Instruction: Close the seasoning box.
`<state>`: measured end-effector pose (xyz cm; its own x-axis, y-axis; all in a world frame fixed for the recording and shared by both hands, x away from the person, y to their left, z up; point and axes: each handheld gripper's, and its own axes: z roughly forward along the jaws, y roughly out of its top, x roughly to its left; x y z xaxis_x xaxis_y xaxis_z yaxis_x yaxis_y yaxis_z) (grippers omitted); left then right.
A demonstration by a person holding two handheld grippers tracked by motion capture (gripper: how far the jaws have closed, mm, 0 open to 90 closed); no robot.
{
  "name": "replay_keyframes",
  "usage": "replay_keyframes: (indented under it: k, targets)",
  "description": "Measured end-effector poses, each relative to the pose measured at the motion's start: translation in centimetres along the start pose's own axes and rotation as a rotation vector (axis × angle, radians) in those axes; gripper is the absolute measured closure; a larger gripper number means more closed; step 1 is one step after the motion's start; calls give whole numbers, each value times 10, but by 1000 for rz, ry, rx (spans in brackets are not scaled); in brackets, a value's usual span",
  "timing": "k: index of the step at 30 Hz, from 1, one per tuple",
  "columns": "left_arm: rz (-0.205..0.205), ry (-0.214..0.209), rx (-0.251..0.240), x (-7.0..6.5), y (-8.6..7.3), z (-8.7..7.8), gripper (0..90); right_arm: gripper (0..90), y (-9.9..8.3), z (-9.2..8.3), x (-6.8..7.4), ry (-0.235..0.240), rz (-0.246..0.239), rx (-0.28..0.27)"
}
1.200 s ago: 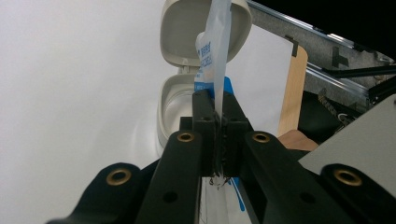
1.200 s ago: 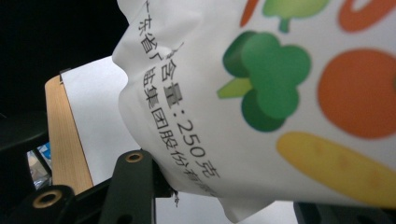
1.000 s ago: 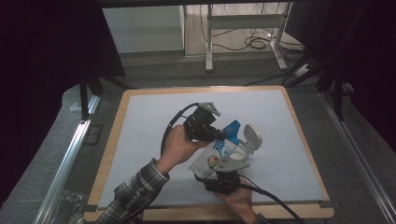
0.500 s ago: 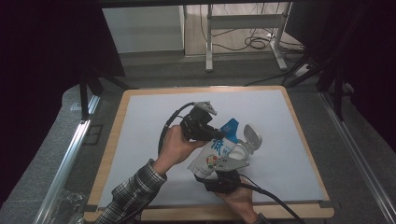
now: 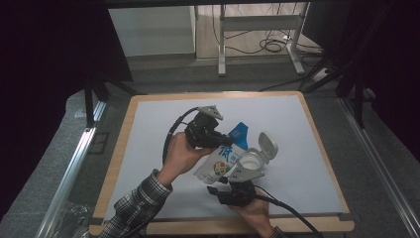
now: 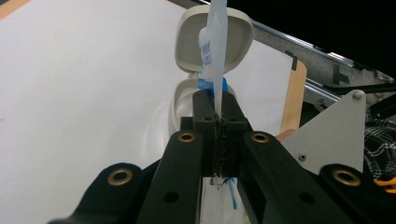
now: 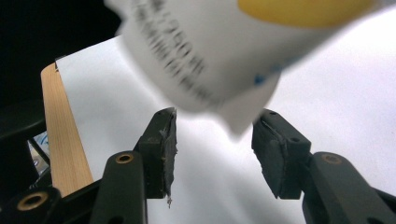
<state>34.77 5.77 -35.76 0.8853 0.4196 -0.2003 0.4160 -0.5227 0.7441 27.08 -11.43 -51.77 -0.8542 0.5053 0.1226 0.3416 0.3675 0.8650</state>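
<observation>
Refill pouch point(image 5: 223, 159) is held above the white mat point(image 5: 148, 129), near its front edge, tilted, blue top corner raised toward the far side. Printed on the front: one large blue character, a round multicolour graphic below it; small print on the lower part is seen blurred in the right gripper view, unreadable. Pouch's upper seam is clamped flat between the closed jaws of the left gripper point(image 6: 216, 105). Just right of the pouch, a white flip-lid container point(image 5: 252, 159) is seen, lid point(image 5: 266, 145) swung open. Below the pouch's bottom corner, the right gripper point(image 7: 215, 140) is parted about halfway; the corner hangs between its jaws, pads not pressing. Jaws have just been opening.
</observation>
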Motion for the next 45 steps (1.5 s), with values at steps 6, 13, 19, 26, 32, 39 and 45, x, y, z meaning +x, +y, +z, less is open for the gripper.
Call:
replay_keyframes:
  k: [6, 13, 19, 26, 32, 39, 45]
  targets:
    - [-18, 15, -16, 6, -5, -1, 887, 502, -1, -2, -1, -1, -4, -8]
    - [-26, 23, -40, 13, -13, -2, 886, 499, -2, -4, -1, 4, 10, -2]
    - [-26, 32, -49, 19, -20, 0, 885, 499, -2, -5, -2, 4, 16, 0]
    - [-21, 32, -72, 29, -29, 1, 885, 498, -3, -6, -3, 1, 24, 5]
    - [-27, 37, -90, 38, -36, 4, 885, 498, -3, -6, -4, 1, 23, 6]
    - [-33, 48, -112, 49, -45, 10, 885, 498, -4, -7, -5, -2, 18, 8]
    - [-46, 50, -132, 61, -56, 14, 885, 498, -4, -7, -6, -6, 19, 9]
